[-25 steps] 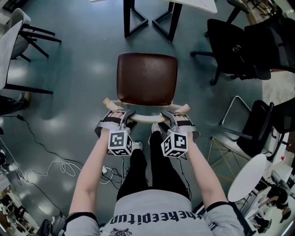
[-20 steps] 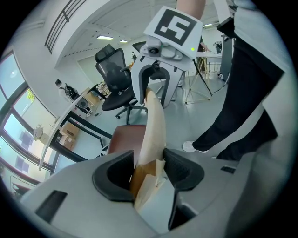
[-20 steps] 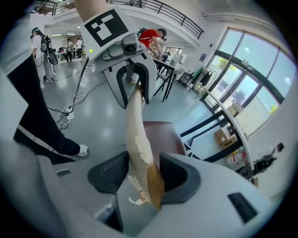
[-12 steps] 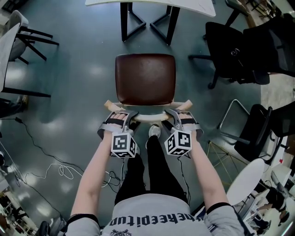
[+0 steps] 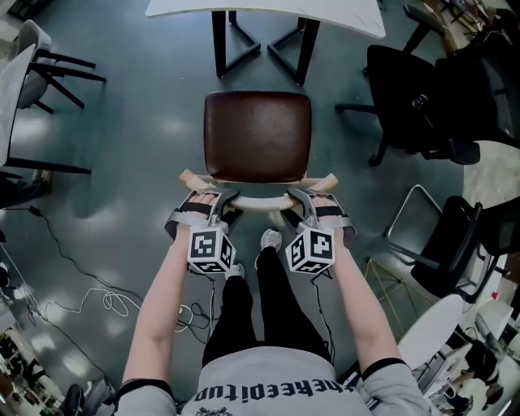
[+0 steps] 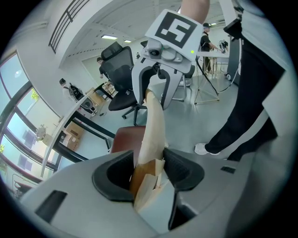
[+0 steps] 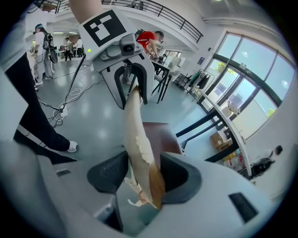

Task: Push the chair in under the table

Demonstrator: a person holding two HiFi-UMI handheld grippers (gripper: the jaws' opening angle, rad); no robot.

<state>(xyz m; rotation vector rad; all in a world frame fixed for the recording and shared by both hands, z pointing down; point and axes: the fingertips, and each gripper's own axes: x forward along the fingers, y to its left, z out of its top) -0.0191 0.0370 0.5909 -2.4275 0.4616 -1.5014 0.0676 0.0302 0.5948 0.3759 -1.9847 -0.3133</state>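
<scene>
**Both jaws clamped on the chair's backrest**

The brown-seated chair [image 5: 257, 134] stands on the grey floor [image 5: 138, 154], just short of the white table [image 5: 268, 10], with its seat not yet under the top. The left gripper [image 5: 223, 199] straddles the left part of the pale wooden backrest rail [image 5: 258, 207], jaws pressed on either face. The right gripper [image 5: 296, 197] pinches the rail's right part the same way, jaws set wide, with chipped wood filling the gap between them.
</scene>
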